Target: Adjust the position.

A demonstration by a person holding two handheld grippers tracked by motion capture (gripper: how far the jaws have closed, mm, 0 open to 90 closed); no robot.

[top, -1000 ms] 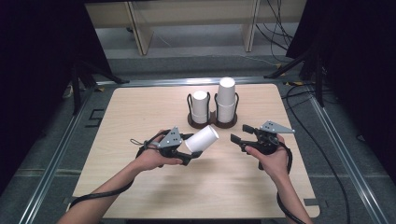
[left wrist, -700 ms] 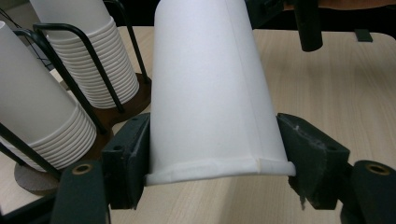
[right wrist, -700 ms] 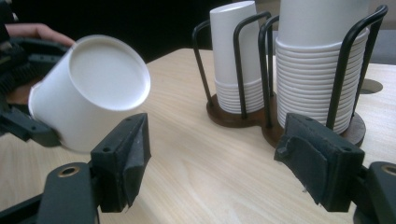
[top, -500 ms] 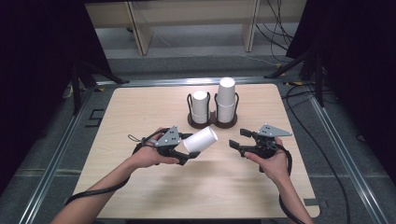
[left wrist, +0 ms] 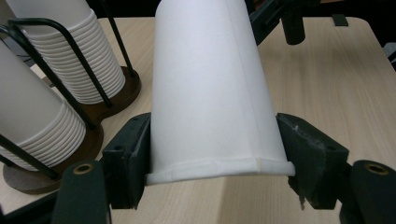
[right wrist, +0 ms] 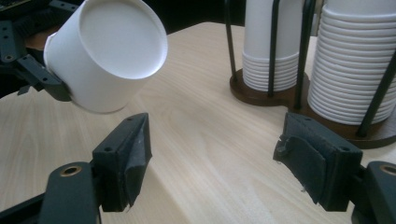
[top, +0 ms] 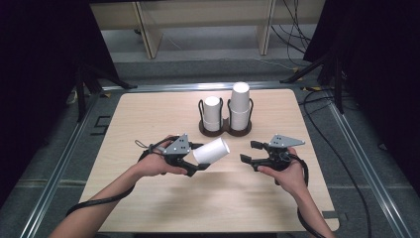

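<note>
Pale wood table [top: 148, 198] on a metal frame, dark curtains either side, grey floor and some light cabinets further back. Near the far middle of the table: dark double rack [top: 225, 130] with wire uprights, two stacks of white cups in it, upside down, right stack [top: 239, 106] taller than left stack [top: 212, 114]. Closer in, left gripper [top: 198, 159] clamped on a single white cup [top: 212, 150], held lying roughly level just above the wood, base pointing right toward the other hand. From the left gripper view, both pads pressed against the cup [left wrist: 210, 84] right at its rolled rim, one each side, rim squashed a little flat along the bottom edge, rack [left wrist: 70, 140] with both stacks just off to the side. Right gripper [top: 250, 152] on the other side, pointing left at the cup, a gap of bare table between them, not touching. Jaws on that one apart with nothing between, have just been closing in a bit. In the right gripper view, black pads [right wrist: 135, 154] standing wide with plain wood in the gap, cup's round base [right wrist: 122, 37] facing the camera up and left of them, tilted, left gripper's black fingers [right wrist: 42, 77] hugging it from behind. Stacks [right wrist: 355, 70] in the rack close on the right there. Cables trailing off both grippers toward the near edge, forearms coming in from the bottom of the high view.
</note>
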